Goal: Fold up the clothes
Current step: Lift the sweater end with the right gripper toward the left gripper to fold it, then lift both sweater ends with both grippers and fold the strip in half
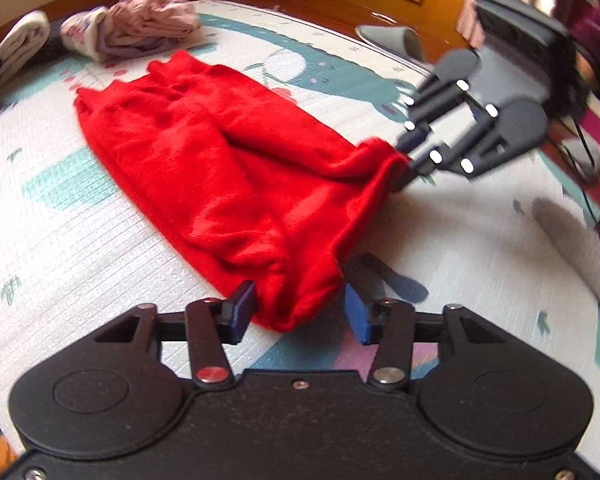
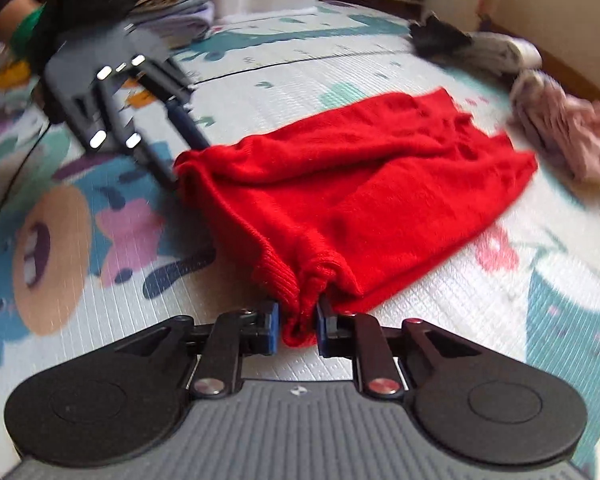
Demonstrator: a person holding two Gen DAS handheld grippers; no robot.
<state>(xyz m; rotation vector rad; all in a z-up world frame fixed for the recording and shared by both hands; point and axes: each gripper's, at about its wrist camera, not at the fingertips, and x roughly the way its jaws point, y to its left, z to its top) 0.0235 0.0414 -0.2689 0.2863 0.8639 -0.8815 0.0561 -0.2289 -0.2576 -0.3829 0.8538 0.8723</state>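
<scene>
Left wrist view. A red knitted garment [image 1: 224, 168] lies spread on a patterned play mat [image 1: 60, 240]. The garment's near corner sits between the blue pads of the left gripper [image 1: 300, 312], whose jaws stand apart, not pressing the cloth. At the garment's right corner the right gripper [image 1: 410, 162] has bunched cloth pinched between its narrow jaws. Beyond the garment's far end lies a pile of pink and white clothes [image 1: 140, 20]; a grey slipper [image 1: 396, 42] rests off the mat, further right.

Right wrist view. The right gripper [image 2: 298, 318] is closed on a gathered ribbed edge of the red garment [image 2: 360, 184], which extends away from it across the mat [image 2: 500, 300]. The left gripper [image 2: 188, 160] meets the garment's left corner; its jaw gap is blurred there. Crumpled pink clothes [image 2: 568, 140] lie right of the garment.
</scene>
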